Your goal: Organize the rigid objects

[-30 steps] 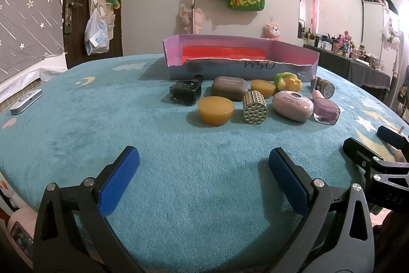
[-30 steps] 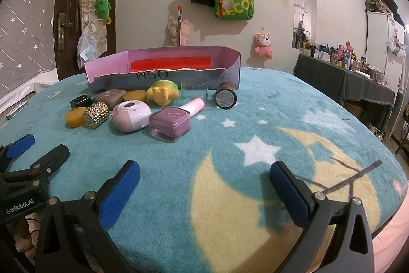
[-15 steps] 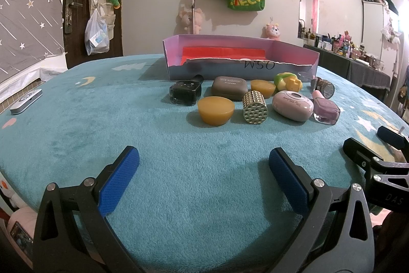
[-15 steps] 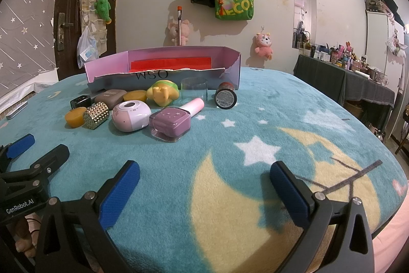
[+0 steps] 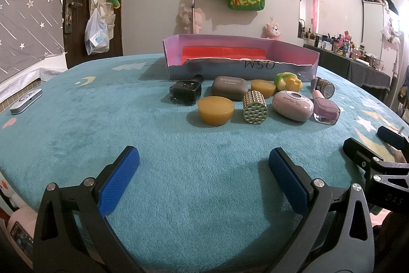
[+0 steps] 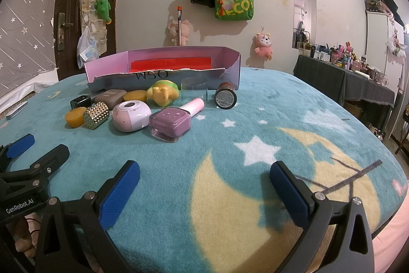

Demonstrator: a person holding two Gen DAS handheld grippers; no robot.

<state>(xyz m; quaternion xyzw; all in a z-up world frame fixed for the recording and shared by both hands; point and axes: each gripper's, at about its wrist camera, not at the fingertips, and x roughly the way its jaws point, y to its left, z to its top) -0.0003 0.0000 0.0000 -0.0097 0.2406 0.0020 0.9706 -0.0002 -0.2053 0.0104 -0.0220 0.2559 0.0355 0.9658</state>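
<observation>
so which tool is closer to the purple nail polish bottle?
Right. The purple nail polish bottle lies just ahead and left of the right tool. The left tool sits farther off, with the bottle ahead and well to its right.

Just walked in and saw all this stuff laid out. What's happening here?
A person holds two grippers over a teal blanket; the left gripper and right gripper both have open jaws and hold nothing. Small items, including a purple nail polish bottle and a studded gold cylinder, sit before an open pink box, not yet sorted.
</observation>
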